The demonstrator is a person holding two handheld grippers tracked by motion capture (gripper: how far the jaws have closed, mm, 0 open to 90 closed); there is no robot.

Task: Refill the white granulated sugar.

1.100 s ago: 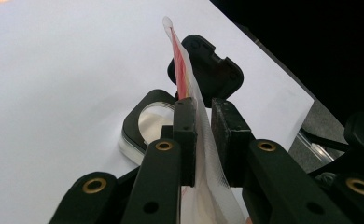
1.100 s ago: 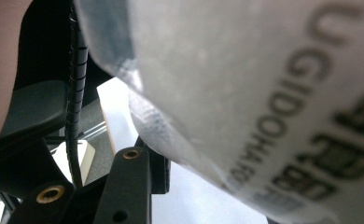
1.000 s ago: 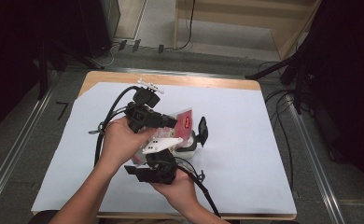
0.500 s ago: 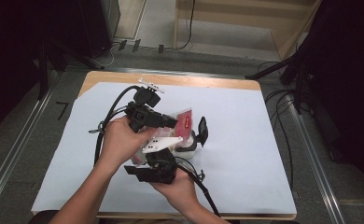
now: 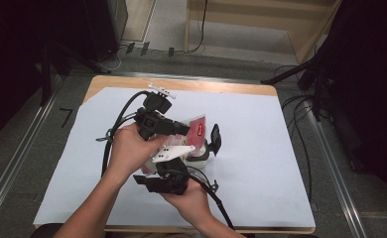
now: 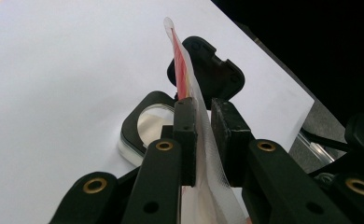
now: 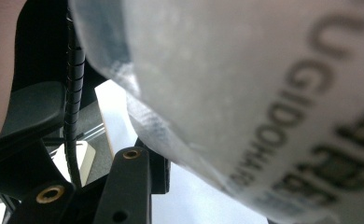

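Two grippers work one pouch [image 5: 197, 130] near the middle of the table [image 5: 261, 163] — a red-and-clear plastic pack held up off the white sheet. The left gripper [image 6: 203, 135] has its jaws clenched on the pouch's thin sealed edge, which stands upright between the pads; the right gripper [image 5: 169, 173] sits under the pouch on the side toward the table's near edge, and whether its jaws grip cannot be told. Just beyond the pouch — a black-rimmed container [image 6: 145, 122] with its hinged lid [image 6: 208, 70] raised.
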